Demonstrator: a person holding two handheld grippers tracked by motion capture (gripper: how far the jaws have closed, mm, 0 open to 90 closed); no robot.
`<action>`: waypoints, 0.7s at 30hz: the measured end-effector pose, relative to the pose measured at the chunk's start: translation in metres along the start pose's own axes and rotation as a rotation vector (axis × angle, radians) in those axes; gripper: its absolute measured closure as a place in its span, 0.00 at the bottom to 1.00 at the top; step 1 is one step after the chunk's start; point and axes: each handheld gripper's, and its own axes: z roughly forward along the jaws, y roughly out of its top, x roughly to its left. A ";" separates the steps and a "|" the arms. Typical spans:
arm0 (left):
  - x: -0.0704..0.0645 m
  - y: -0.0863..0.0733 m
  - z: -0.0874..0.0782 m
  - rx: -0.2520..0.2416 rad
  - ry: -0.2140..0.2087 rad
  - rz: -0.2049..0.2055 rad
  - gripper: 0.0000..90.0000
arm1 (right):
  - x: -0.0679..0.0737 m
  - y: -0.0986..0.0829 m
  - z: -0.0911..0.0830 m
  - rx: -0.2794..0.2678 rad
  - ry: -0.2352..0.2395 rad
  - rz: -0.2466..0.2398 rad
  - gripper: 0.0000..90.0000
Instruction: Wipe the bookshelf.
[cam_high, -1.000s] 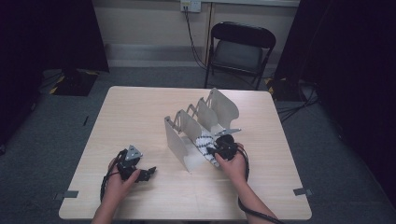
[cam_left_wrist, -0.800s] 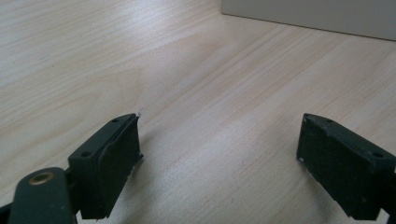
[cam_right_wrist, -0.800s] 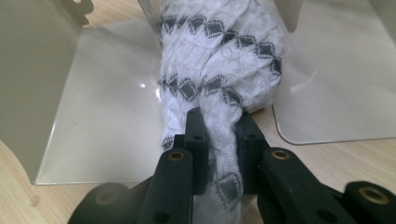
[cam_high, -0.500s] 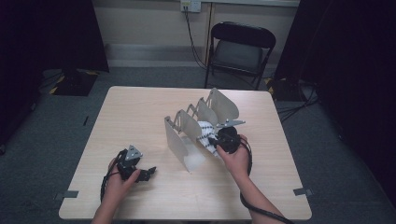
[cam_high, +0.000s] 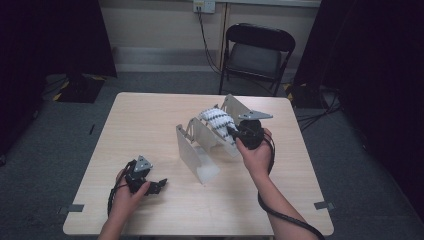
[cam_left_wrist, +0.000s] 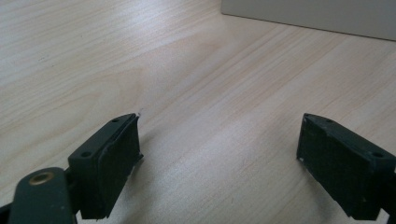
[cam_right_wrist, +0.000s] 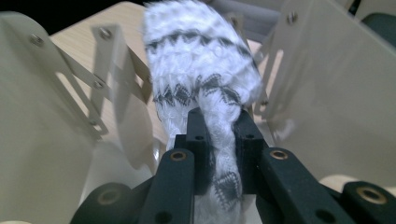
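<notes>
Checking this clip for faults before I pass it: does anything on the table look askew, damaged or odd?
Nothing stands out. The right gripper is shut on a white, black-patterned sock between the plates of the rack, which stands upright on the table. The left gripper rests open.

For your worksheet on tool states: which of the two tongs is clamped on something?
The right tongs, jaws shut on the white patterned sock among the rack's panels; the left tongs gape open over bare table.

No readable text, label, brand or number — none on any surface.
</notes>
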 end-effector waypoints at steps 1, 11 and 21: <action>0.000 0.000 0.000 0.000 0.000 0.000 0.15 | -0.001 -0.004 0.003 0.014 -0.001 0.004 0.89; 0.000 0.000 0.000 0.000 0.000 0.000 0.15 | -0.002 -0.045 0.031 0.118 0.004 0.038 0.89; 0.000 0.000 0.000 0.000 0.000 0.000 0.15 | 0.001 -0.075 0.049 0.199 0.025 0.054 0.88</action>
